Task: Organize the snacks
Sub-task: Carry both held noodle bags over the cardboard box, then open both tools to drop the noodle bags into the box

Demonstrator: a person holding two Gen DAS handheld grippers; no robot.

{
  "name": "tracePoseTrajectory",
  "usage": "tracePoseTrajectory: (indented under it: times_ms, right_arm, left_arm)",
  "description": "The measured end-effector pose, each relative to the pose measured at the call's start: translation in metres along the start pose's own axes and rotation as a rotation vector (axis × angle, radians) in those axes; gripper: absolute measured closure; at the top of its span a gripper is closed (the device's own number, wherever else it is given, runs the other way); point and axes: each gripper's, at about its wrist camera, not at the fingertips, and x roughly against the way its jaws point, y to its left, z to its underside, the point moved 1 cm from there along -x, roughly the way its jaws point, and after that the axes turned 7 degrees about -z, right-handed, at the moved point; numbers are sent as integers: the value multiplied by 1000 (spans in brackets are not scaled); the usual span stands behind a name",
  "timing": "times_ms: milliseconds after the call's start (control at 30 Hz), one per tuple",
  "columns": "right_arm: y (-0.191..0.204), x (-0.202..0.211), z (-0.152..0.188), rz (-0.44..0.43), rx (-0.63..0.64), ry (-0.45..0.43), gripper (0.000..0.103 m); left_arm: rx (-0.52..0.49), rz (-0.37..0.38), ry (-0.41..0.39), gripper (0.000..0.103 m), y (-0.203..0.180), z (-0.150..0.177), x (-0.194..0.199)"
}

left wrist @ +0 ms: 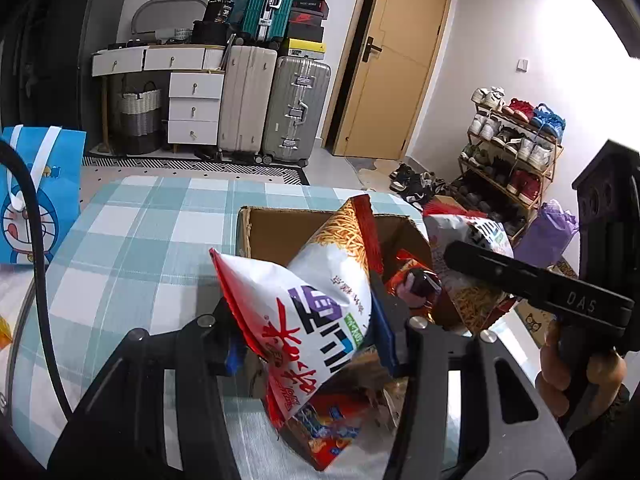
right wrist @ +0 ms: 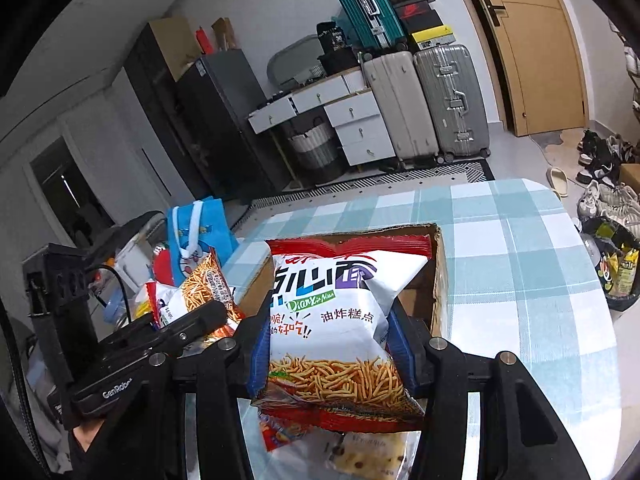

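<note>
I am in a lived-in room of a home. Suitcases (left wrist: 276, 108) stand stacked against the wall beside a white chest of drawers (left wrist: 195, 108) and a woven laundry basket (left wrist: 140, 114). A wooden door (left wrist: 394, 60) stands shut, a shoe rack (left wrist: 516, 148) is crowded with sneakers, and a checked cloth covers my table (left wrist: 132, 240).

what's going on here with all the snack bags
A person holds a gripper in each hand and is sorting snacks at a checked table. The left gripper is shut on a white and red noodle snack bag, and the right gripper is shut on a matching bag. Both bags are held up by an open cardboard box on the table. A few more snack packs lie below the grippers.
</note>
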Motion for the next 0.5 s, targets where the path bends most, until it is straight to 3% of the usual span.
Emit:
tracePoseTrajectory:
  times_ms: [200,500]
  right_arm:
    - [-2,-24,-11,3,-6,18,52]
    - [-1,-61,-18,91,69,48,52]
  left_arm:
    - [-12,-22,-1,56,-3,-4,-25]
    - [-52,-56,14,56,-6,-3,-55]
